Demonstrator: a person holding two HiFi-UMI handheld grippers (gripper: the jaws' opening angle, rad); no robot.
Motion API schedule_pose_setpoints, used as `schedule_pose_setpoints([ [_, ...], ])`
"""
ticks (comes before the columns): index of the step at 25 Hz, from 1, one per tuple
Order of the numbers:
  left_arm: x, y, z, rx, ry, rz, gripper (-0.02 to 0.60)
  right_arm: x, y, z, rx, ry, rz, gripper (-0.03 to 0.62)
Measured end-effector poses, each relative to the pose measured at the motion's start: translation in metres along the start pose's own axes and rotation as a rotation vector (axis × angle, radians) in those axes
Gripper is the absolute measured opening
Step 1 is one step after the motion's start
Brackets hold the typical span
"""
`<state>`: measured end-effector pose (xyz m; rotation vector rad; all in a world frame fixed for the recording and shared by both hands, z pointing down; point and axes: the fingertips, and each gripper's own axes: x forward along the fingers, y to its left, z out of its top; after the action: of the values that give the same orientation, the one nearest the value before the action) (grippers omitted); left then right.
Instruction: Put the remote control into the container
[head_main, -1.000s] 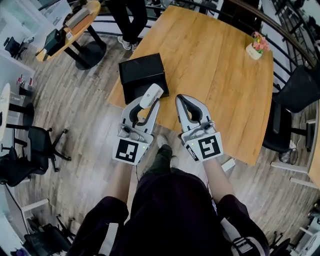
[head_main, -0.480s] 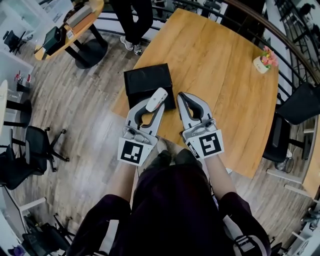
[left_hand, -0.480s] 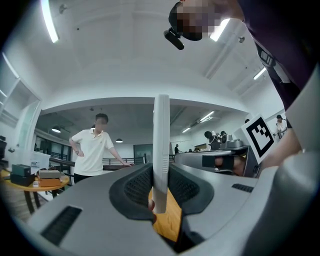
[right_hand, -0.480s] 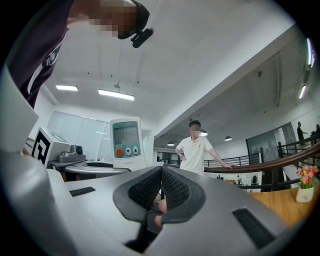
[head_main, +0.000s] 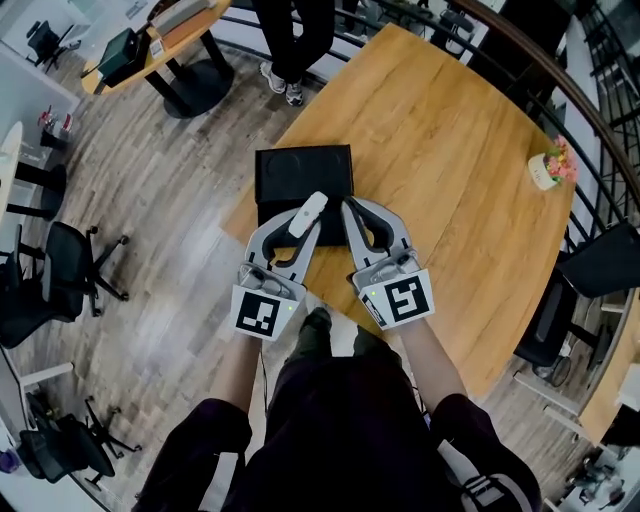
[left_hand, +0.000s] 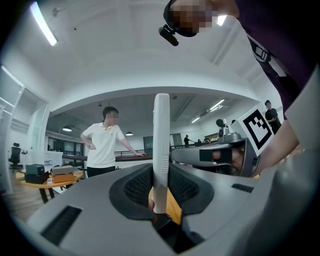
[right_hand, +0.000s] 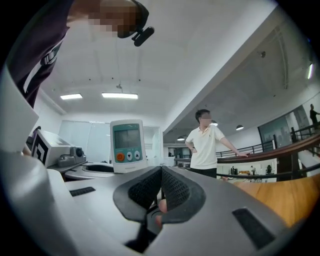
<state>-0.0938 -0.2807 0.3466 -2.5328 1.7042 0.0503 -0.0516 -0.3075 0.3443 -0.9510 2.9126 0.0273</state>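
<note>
In the head view my left gripper (head_main: 300, 228) is shut on a white remote control (head_main: 309, 212), which sticks out beyond its tips over the near edge of the black container (head_main: 300, 175). My right gripper (head_main: 350, 208) hovers just beside it on the right, shut with nothing in it, also at the container's near edge. The left gripper view shows the remote (left_hand: 161, 150) edge-on and upright, clamped between the pads of the left gripper (left_hand: 161, 175). From the right gripper view I see the remote's face (right_hand: 127, 145) with its screen and buttons, left of the closed right gripper (right_hand: 161, 172).
The container lies at the near left corner of a wooden table (head_main: 450, 140), with a small flower pot (head_main: 548, 170) at its far right. A person in a white shirt (left_hand: 102, 145) stands beyond the table. Office chairs (head_main: 60, 270) and another table (head_main: 160, 35) are off to the left.
Both grippers have moved forward towards the container, the left one carrying the remote; the remote's tip now lies over the container's near edge. The right gripper has closed in beside the left.
</note>
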Motion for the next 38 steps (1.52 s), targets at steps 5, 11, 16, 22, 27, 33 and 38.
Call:
schedule_pose_setpoints([
  [5,0.017,0.022,-0.053,-0.03,0.067,0.076,0.091,0.024,-0.014,-0.06,0.053,0.061,0.047,0.018],
  [11,0.025,0.031,-0.128,0.053,0.191,0.054,0.091,0.039,-0.024,-0.134,0.129,0.115,0.06,0.018],
  [16,0.028,0.028,-0.17,0.18,0.31,0.004,0.091,0.037,-0.03,-0.166,0.184,0.123,0.061,0.018],
  [22,0.026,0.028,-0.206,0.314,0.465,-0.044,0.091,0.032,-0.035,-0.174,0.192,0.132,0.048,0.018],
  [27,0.022,0.032,-0.244,0.469,0.611,-0.095,0.091,0.024,-0.051,-0.188,0.206,0.144,-0.017,0.018],
  [33,0.015,0.031,-0.281,0.609,0.776,-0.155,0.091,0.017,-0.067,-0.195,0.21,0.145,-0.063,0.018],
  [38,0.01,0.031,-0.3,0.597,0.834,-0.16,0.091,0.016,-0.072,-0.197,0.218,0.142,-0.071,0.018],
])
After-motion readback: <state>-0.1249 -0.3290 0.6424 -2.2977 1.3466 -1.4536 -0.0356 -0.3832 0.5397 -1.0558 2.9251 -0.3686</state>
